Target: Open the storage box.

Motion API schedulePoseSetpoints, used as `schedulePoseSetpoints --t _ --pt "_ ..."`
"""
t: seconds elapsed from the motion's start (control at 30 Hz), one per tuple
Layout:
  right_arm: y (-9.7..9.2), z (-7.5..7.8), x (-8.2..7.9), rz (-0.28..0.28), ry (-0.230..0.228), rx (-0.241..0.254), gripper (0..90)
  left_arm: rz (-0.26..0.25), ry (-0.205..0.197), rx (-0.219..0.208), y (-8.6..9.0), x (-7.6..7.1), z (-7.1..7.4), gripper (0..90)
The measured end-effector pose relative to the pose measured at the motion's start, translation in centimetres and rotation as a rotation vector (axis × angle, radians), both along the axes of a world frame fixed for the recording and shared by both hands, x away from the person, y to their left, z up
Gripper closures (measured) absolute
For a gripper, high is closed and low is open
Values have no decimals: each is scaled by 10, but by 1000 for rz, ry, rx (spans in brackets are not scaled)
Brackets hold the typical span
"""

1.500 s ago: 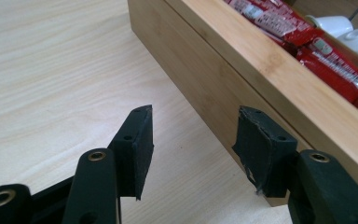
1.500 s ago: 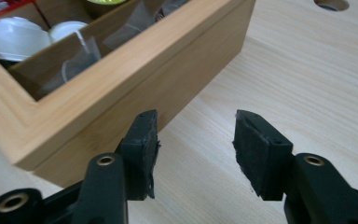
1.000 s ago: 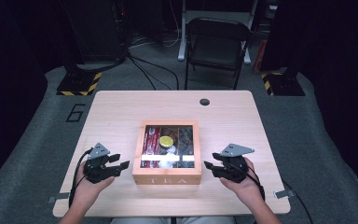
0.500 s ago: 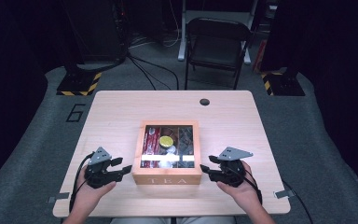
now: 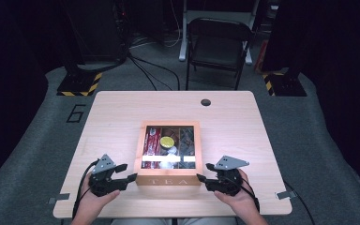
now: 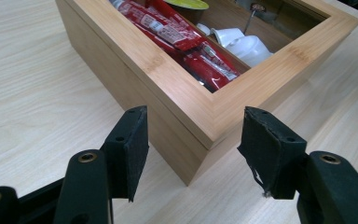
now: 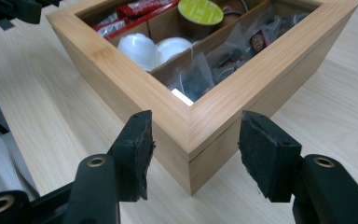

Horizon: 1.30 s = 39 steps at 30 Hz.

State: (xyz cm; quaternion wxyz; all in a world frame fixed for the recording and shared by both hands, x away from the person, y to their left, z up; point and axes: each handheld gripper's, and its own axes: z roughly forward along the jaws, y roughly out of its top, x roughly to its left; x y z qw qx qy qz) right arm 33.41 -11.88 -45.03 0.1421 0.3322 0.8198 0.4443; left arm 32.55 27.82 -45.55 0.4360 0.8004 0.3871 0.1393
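Note:
A wooden tea box (image 5: 168, 181) with a window lid sits mid-table, marked TEA on its front wall. Inside lie red packets (image 6: 177, 35), white capsules (image 7: 142, 46), a yellow-lidded capsule (image 7: 200, 11) and dark tea bags (image 7: 198, 74). My left gripper (image 5: 130, 172) is at the box's near left corner, my right gripper (image 5: 203, 171) at its near right corner. Both have just been opening their jaws. In the left gripper view (image 6: 196, 114) and the right gripper view (image 7: 196, 116) a box corner stands between the open pads, with a gap on each side.
The table (image 5: 112, 117) has a cable hole (image 5: 206, 102) at the far side and its near edge just behind my hands. Past the table stand a folding chair (image 5: 220, 42) and stand bases with hazard stripes (image 5: 77, 86).
Both grippers' jaws have spread wider. The right gripper has come slightly down and in toward the box's near right corner. The left hand has barely shifted.

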Motion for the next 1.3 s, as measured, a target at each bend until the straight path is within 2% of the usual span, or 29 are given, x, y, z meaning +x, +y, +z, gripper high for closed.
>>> schedulePoseSetpoints --t 0.03,0.3,0.37,0.57,0.7,0.83,0.93,1.3 --pt "1 -2 -1 -3 7 -3 443 -3 -8 0 -1 0 -1 418" --pt "5 -14 2 12 24 -26 452 -21 16 3 -4 3 -12 424" --pt "6 -16 2 16 24 -31 453 -16 25 -14 -6 3 -14 428" --pt "8 -21 4 22 17 -54 480 -31 28 5 -9 4 -18 463" --pt "7 -22 5 23 37 -52 506 -41 21 16 -10 4 -21 481" --pt "7 -24 5 17 34 -56 509 -38 12 39 -12 4 -21 491" --pt "7 -24 5 16 36 -48 509 -36 14 33 -12 4 -22 488" --pt "9 -24 3 20 -1 -70 514 -31 3 45 -13 3 -21 494"
